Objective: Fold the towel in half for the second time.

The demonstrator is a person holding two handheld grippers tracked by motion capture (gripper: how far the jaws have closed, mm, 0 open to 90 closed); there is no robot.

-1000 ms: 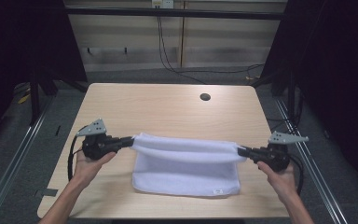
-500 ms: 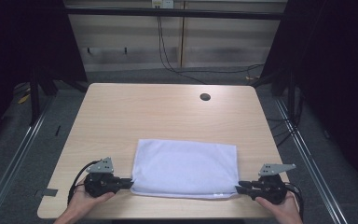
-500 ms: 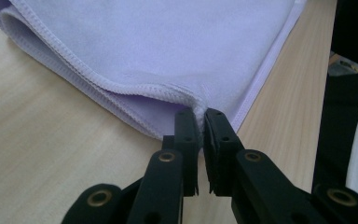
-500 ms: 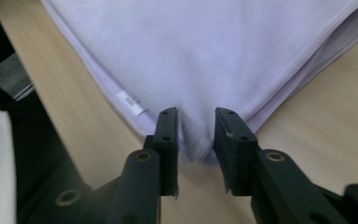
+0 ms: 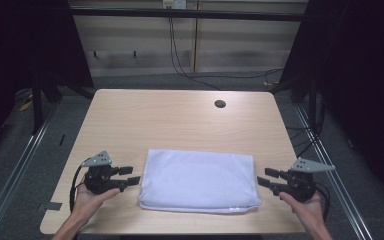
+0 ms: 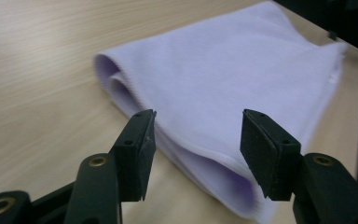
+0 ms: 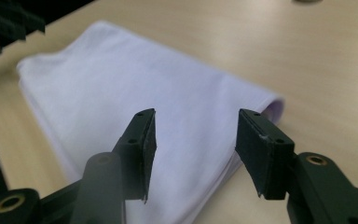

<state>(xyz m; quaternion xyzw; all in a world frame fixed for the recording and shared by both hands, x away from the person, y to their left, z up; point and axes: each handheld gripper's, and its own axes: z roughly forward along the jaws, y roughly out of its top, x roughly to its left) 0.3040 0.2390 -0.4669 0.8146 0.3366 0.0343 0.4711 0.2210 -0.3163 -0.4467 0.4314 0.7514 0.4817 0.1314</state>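
Your forearms run off the bottom edge of the high view, so you see little past the wrists. In the left gripper view, the towel [image 6: 223, 88] is cut by the lower edge, and its far right corner blurs into the dark upper right. In the right gripper view, the other tool [image 7: 9, 23] is a blurred dark shape at the upper left, its jaws unreadable there.

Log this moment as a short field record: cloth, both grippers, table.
cloth: white folded fabric towel, lying flat near the table's front edge
left gripper: open, jaws just opened, off the cloth's left end
right gripper: open, jaws just opened, off the cloth's right end
table: light wooden tabletop, small dark round hole near the far edge
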